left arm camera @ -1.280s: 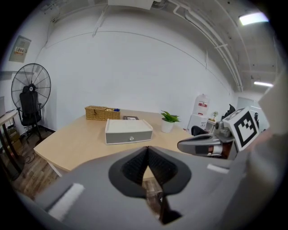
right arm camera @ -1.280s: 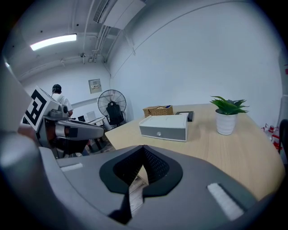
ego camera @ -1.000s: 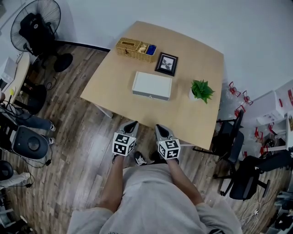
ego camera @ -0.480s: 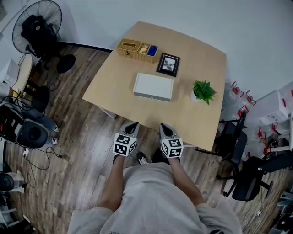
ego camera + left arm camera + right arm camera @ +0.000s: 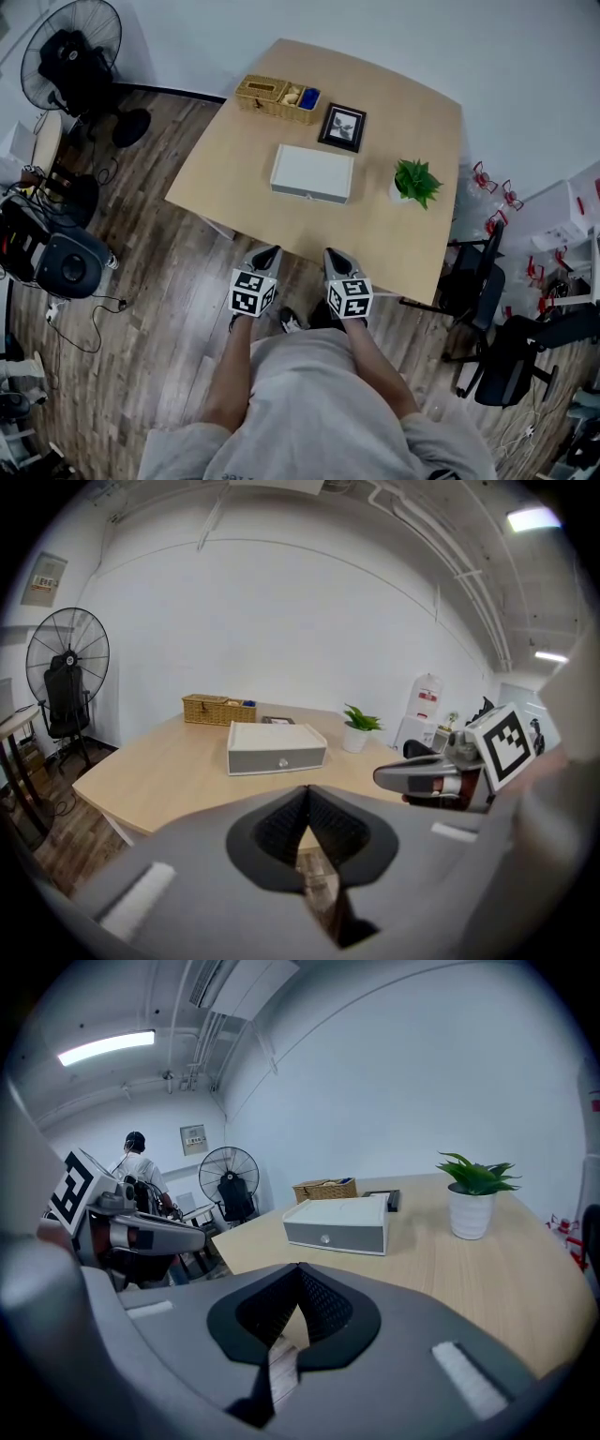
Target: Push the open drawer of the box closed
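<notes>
- Both tools hang just off the near edge of the surface (image 5: pixel 244 197), lower centre of the head view, side by side and well apart from the box.
- Left tool (image 5: pixel 269 255): its own view shows the jaws pressed together at the tips, nothing between them (image 5: pixel 307 790).
- Right tool (image 5: pixel 335 258): same deal, jaws closed on each other and empty (image 5: pixel 298 1267).
- The box (image 5: pixel 312 173) sits mid-surface, white top, flat on the wood.
- Its drawer (image 5: pixel 278 759), grey front with a little round knob, faces us. From both tool views it looks pretty much flush with the box (image 5: pixel 337 1223).
- Behind the box, toward the top of the frame: a wicker basket (image 5: pixel 277 99) and a picture frame (image 5: pixel 341 128) just right of it.
- A potted plant (image 5: pixel 413 184) stands to the right of the box, near it but not touching.
- A fan (image 5: pixel 71 42) stands on the floor, upper left.
</notes>
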